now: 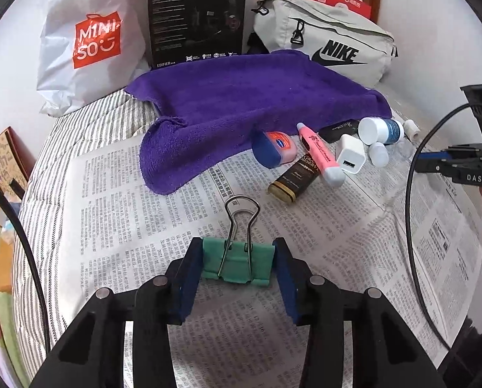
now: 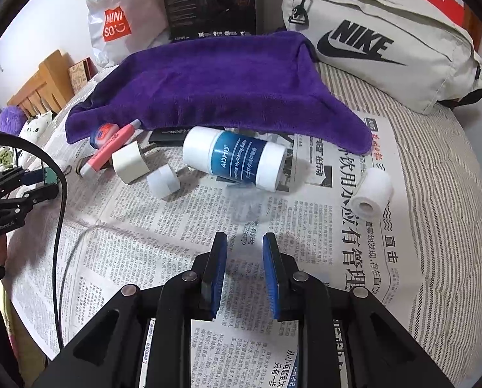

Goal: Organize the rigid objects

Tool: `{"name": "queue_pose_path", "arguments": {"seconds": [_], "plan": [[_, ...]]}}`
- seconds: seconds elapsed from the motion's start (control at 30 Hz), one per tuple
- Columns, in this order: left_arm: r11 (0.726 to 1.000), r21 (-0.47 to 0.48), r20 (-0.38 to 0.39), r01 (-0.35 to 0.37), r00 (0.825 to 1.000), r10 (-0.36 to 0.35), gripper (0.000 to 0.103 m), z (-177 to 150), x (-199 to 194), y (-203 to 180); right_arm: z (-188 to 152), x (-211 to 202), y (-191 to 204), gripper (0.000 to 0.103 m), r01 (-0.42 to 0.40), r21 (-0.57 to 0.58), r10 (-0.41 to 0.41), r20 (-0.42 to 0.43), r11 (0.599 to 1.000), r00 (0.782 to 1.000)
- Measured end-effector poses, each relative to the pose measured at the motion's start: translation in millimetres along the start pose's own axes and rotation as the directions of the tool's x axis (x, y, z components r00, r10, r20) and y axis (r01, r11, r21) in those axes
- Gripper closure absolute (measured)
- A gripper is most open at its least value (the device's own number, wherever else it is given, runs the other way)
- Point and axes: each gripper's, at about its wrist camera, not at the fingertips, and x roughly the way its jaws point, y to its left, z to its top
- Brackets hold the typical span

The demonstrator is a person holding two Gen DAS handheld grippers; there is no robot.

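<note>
"MINISO" on white plastic bag [image 1: 92,38], upper left | "NIKE" on grey pouch [image 1: 331,45], upper right | "HECATE", "EDIFIER" on black box [image 1: 195,16], top centre

Purple towel [image 1: 241,97], Nike bag [image 1: 331,45], Miniso bag [image 1: 89,38] on newspaper [image 1: 144,194].

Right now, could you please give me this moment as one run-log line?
left claw: shut on green binder clip | right claw: shut, holding nothing | surface: newspaper

In the left wrist view, the binder clip [image 1: 237,260] sits low centre on the newspaper [image 1: 118,187]; the towel [image 1: 241,97] lies above it, small items clustered right of centre beside the towel's edge
</note>
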Motion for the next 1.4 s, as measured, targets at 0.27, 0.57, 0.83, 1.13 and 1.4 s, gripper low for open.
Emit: {"name": "queue_pose_path", "arguments": {"seconds": [0.27,0.57,0.83,1.13,1.4], "plan": [[0.999,-0.046,-0.004,-0.019,1.000,0.019,0.062,0.7,3.7,-0.5,8.9,-7.0,-5.8,0.066,-0.008,0.035,0.007,0.037,0.999,0.999],[0.998,-0.055,-0.001,-0.015,1.000,0.015,0.061,1.1,3.4,0.5,20.4,16.4,20.8,0.050,-0.036,-0.033,0.038,0.042,0.999,0.998],[0.997,-0.069,0.001,-0.019,1.000,0.019,0.061,1.3,3.1,-0.4,15.1,19.3,21.5,0.075,-0.023,-0.074,0.026,0.035,0.997,0.999],[0.991,-0.135,-0.002,-0.010,1.000,0.010,0.062,3.1,1.5,3.8,19.8,2.8,8.4,0.075,-0.021,-0.064,0.023,0.034,0.998,0.999],[0.989,-0.141,-0.018,-0.036,0.999,0.034,0.062,13.1,-13.8,2.3,32.3,-12.6,4.0,0.075,-0.059,-0.048,0.061,0.050,0.997,0.997]]}}
